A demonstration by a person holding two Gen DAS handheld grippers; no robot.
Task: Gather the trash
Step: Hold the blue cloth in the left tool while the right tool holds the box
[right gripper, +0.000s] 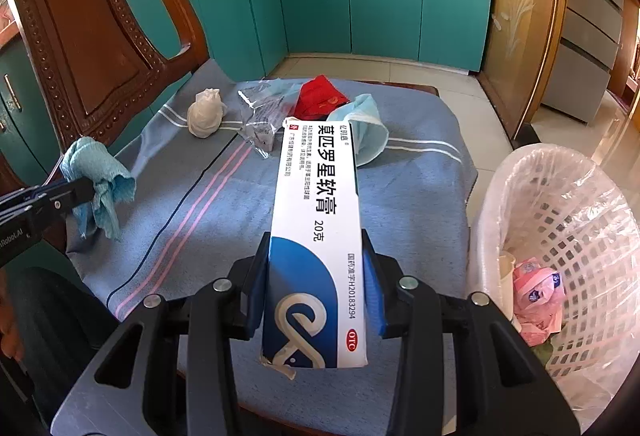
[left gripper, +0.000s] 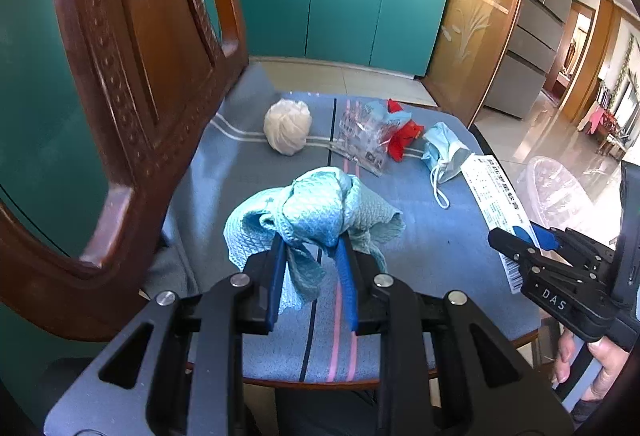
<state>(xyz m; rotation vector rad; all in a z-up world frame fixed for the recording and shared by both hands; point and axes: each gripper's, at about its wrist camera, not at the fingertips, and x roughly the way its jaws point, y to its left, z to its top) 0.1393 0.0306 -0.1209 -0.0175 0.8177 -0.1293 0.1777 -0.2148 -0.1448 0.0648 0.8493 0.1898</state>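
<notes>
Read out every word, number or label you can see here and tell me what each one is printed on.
"莫匹罗星软膏", "20克", "国药准字H20183294", "OTC": white and blue ointment box held in the right gripper.
"DAS": side of the right gripper, left wrist view.
"Robot.AI", start cut off: body of the left gripper, right wrist view.
Small print along the box's left edge and its barcode digits: too small to read.
Print on the clear plastic wrapper: blurred.

the near half of the blue cloth [right gripper: 224,220] lay bare. the chair back [right gripper: 80,48] walled the left side, the lined basket [right gripper: 560,236] stood open on the right, and scattered litter [right gripper: 280,112] crowded the far edge.
</notes>
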